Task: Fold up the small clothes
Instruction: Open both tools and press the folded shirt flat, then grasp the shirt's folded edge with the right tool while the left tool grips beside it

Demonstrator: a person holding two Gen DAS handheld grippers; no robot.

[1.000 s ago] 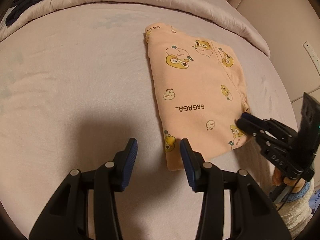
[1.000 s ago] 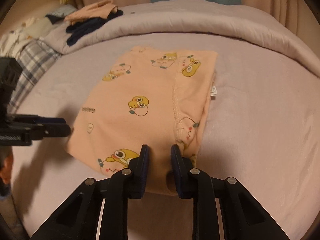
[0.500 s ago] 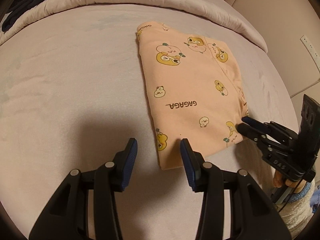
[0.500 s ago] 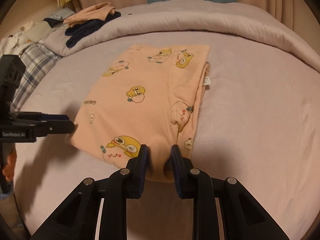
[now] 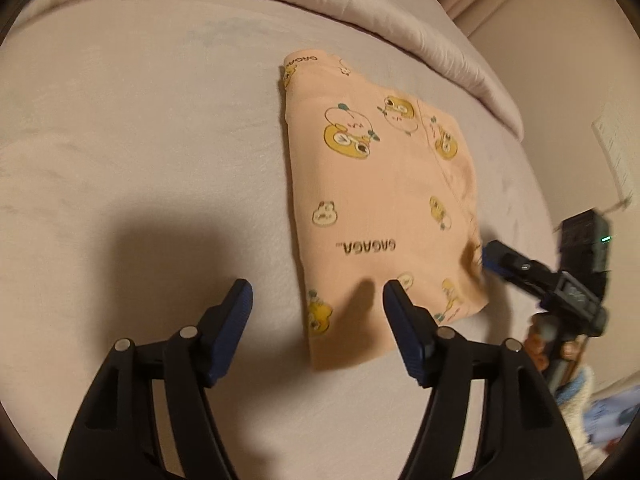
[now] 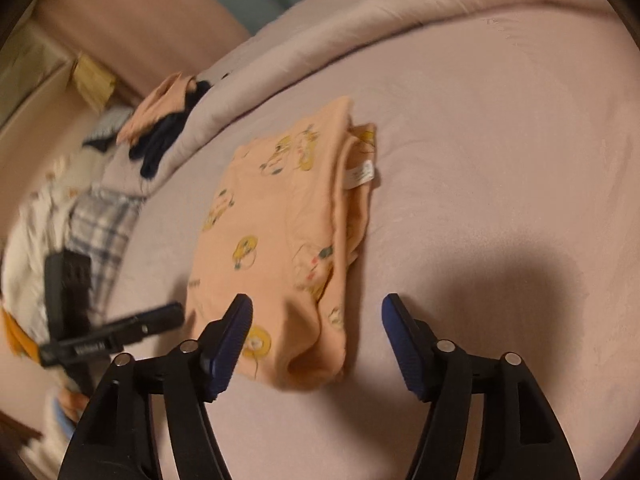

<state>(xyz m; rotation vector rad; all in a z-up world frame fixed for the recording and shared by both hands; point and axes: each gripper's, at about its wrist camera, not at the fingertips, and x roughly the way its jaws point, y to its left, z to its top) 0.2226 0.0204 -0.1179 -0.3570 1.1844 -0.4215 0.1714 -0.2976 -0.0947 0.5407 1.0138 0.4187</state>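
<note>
A folded peach garment point(image 5: 380, 200) printed with yellow ducks lies flat on the pale bed sheet point(image 5: 140, 140). My left gripper point(image 5: 316, 296) hovers over its near left corner; the jaws are opening and the corner lies between them, untouched by the pads. The right gripper point(image 5: 496, 258) shows at the garment's right edge. In the right wrist view the garment point(image 6: 288, 240) lies with its white label point(image 6: 360, 174) showing. My right gripper point(image 6: 318, 308) is opening over its near end, pads clear of the cloth. The left gripper point(image 6: 168, 314) reaches in from the left.
A rolled quilt point(image 5: 360, 12) runs along the far side of the bed. Peach and navy clothes point(image 6: 160, 128) and a plaid cloth point(image 6: 100, 220) are piled at the back left. A wall socket point(image 5: 616, 152) is on the right, beyond the bed's edge.
Both grippers' jaws have spread much wider. The right jaws, narrow around the garment's near edge before, have let it go, and the right gripper has rolled and shifted. The garment lies still.
</note>
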